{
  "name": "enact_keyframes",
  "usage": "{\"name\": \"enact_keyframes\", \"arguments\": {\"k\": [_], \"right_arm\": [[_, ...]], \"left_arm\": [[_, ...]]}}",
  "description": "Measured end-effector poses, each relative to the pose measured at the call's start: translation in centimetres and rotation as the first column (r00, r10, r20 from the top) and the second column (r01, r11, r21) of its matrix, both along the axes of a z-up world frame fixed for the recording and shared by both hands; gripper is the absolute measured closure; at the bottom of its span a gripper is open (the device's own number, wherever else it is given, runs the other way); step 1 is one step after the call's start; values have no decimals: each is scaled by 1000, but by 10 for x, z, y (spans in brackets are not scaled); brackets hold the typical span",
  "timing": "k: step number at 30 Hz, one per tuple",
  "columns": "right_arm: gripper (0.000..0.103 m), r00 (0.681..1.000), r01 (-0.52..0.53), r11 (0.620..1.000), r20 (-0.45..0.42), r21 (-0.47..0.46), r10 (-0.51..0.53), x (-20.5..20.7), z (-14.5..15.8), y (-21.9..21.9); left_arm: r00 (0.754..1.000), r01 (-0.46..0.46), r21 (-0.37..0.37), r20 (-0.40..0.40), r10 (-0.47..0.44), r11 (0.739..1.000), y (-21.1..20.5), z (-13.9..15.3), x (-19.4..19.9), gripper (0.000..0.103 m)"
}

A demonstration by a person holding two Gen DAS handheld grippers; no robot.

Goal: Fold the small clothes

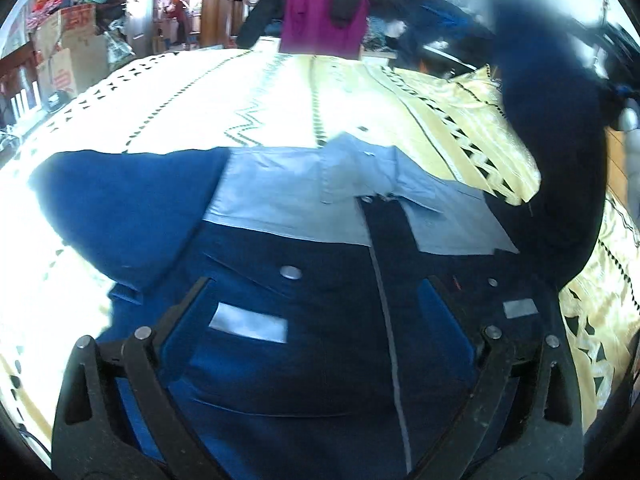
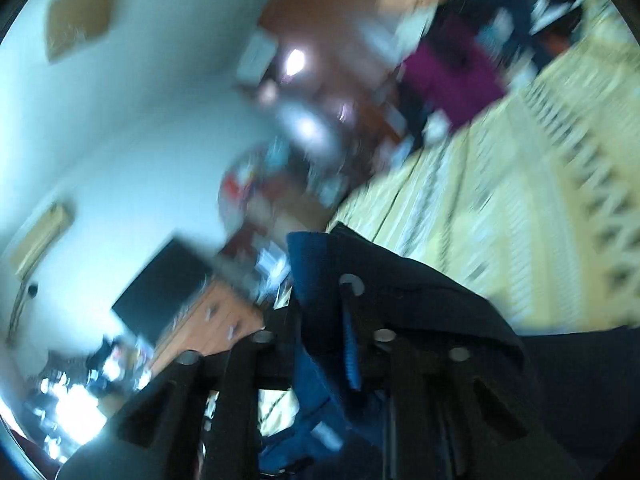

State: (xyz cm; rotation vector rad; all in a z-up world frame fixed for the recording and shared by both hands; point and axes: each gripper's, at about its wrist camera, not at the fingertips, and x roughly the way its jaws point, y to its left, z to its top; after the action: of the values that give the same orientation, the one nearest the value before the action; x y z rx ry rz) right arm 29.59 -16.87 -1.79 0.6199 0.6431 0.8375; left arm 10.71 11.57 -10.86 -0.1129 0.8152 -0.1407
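Note:
A small navy shirt (image 1: pixel 304 320) with a light blue yoke and collar (image 1: pixel 320 196) lies front up on a cream patterned bedspread (image 1: pixel 224 96). My left gripper (image 1: pixel 320 292) is open just above its chest, fingers either side of the button placket. One navy sleeve (image 1: pixel 556 152) is lifted up at the right. In the blurred, tilted right wrist view my right gripper (image 2: pixel 320 300) is shut on navy fabric of that shirt (image 2: pixel 400 300), held above the bedspread (image 2: pixel 500 200).
A magenta garment (image 1: pixel 324 24) and a heap of dark clothes (image 1: pixel 432 20) lie at the bed's far edge. Cardboard boxes (image 1: pixel 68 48) stand at the far left. A dark screen (image 2: pixel 164 292) on a wooden dresser (image 2: pixel 212 320) stands beside the bed.

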Motion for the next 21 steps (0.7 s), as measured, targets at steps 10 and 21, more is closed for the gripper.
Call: {"name": "enact_keyframes", "arguments": {"k": [10,21], "right_arm": [[49,986,-30,976,-166,-216,-6,-105,-115,35],[47,867,297,903,-310,-310,-391,-148,-188,-137]], "left_arm": [[998,-28,-37,-52,26,999,41,-19,-5,4],[996,27,-304,-70,-51,952,24,-22,36,6]]}}
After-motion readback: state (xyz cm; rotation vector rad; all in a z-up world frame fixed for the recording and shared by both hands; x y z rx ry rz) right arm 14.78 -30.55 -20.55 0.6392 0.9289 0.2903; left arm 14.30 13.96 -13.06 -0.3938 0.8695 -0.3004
